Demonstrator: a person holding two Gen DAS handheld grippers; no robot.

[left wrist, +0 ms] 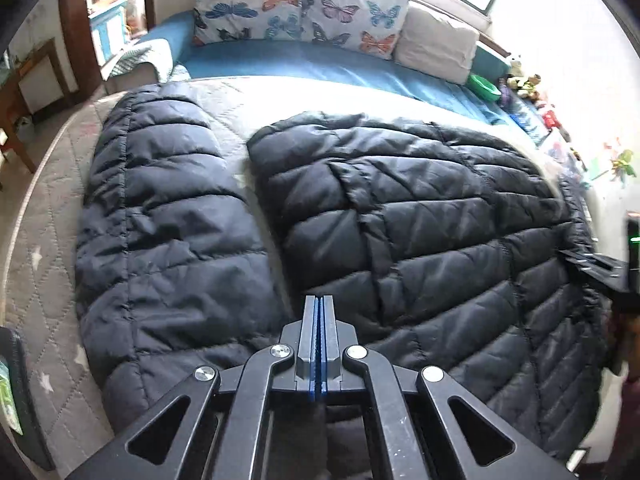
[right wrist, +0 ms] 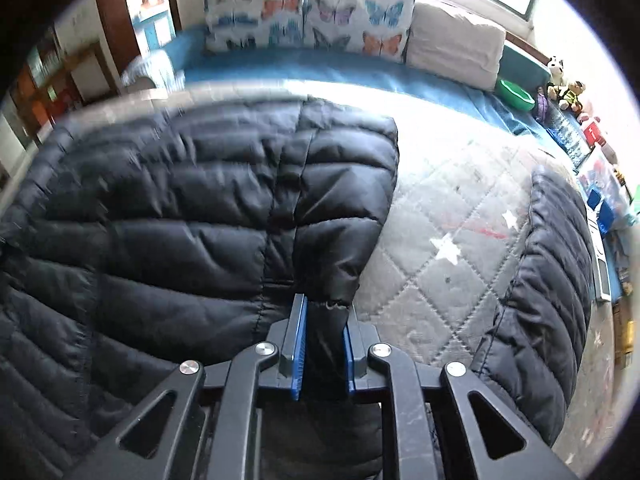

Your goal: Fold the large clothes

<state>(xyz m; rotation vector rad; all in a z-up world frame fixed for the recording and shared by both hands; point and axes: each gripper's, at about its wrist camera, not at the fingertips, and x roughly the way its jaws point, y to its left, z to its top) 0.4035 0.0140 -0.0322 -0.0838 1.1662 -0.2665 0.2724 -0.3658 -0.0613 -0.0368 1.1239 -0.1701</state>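
Note:
A large black quilted puffer jacket (left wrist: pixel 400 216) lies spread on the bed, with one sleeve (left wrist: pixel 168 208) stretched out at the left. My left gripper (left wrist: pixel 319 304) is shut with nothing visible between its blue pads, hovering over the jacket's near edge. In the right wrist view the jacket body (right wrist: pixel 180 220) fills the left and the other sleeve (right wrist: pixel 552 280) lies at the right. My right gripper (right wrist: pixel 323 304) has its jaws partly apart with a fold of black jacket fabric between the blue pads.
The grey quilted bedspread (right wrist: pixel 440 232) with white stars lies under the jacket. Butterfly pillows (left wrist: pixel 296 8) and a white pillow (left wrist: pixel 436 44) stand at the back on a blue sheet. Toys and a green bowl (left wrist: pixel 484 86) line the right edge. Wooden furniture (left wrist: pixel 24 92) stands left.

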